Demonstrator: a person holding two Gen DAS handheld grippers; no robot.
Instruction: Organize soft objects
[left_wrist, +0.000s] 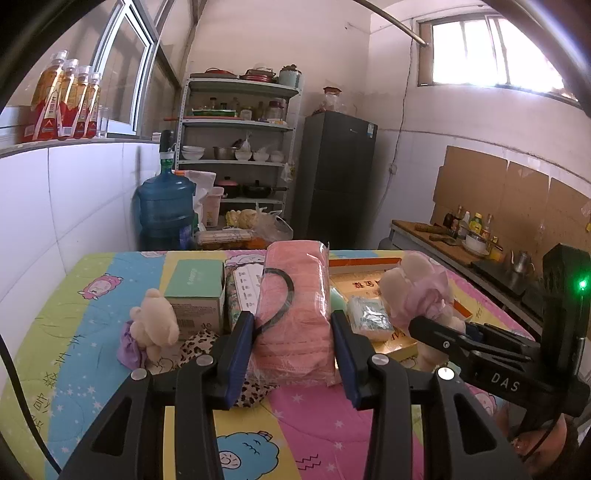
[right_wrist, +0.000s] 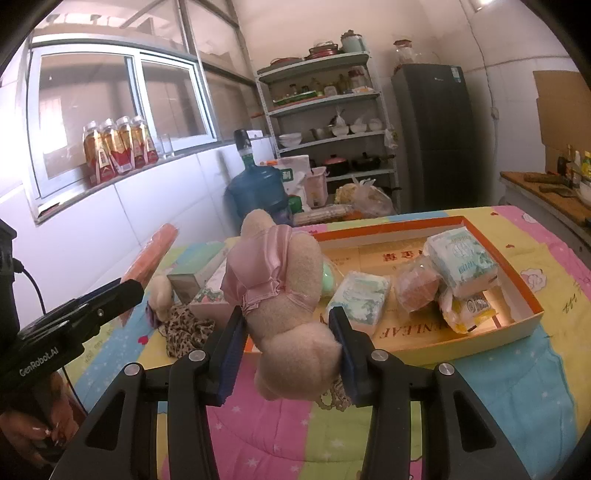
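The left gripper (left_wrist: 293, 345) has its jaws clamped on a pink pack (left_wrist: 293, 306), held above the worktop (left_wrist: 92, 295) left of the tray (right_wrist: 480, 332). The right gripper (right_wrist: 288, 352) has its jaws clamped on a bear (right_wrist: 288, 295) at the tray's near left corner.

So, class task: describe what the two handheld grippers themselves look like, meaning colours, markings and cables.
Both are black plastic with silver pivot screws and dark blue ribbed fingers. The right gripper reads "DAS" and shows a green light; the left gripper reads "GenRobot.AI" and trails a black cable.
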